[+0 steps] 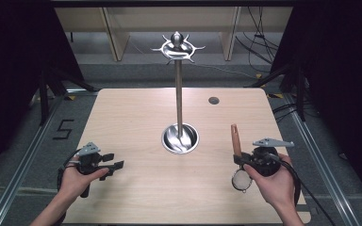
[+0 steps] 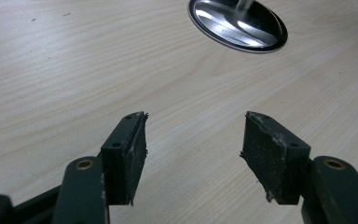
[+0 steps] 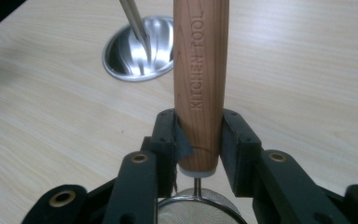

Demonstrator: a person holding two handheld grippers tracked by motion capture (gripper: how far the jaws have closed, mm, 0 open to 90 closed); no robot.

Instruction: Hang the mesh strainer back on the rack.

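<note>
My right gripper [image 3: 199, 140] is clamped on the wooden handle [image 3: 200, 70] of the small mesh strainer [image 1: 241, 179], handle pointing away from me, mesh bowl hanging near my wrist over the table's [image 1: 136, 122] right side. My left gripper [image 2: 193, 149] waits with its jaws apart and nothing between them. The hook stand [image 1: 179, 94] rises from its steel base [image 1: 180, 139] mid-table. My worry: the pads bite low on the handle, so the strainer could pivot or slip, and a careless swing would knock that tall stand.
</note>
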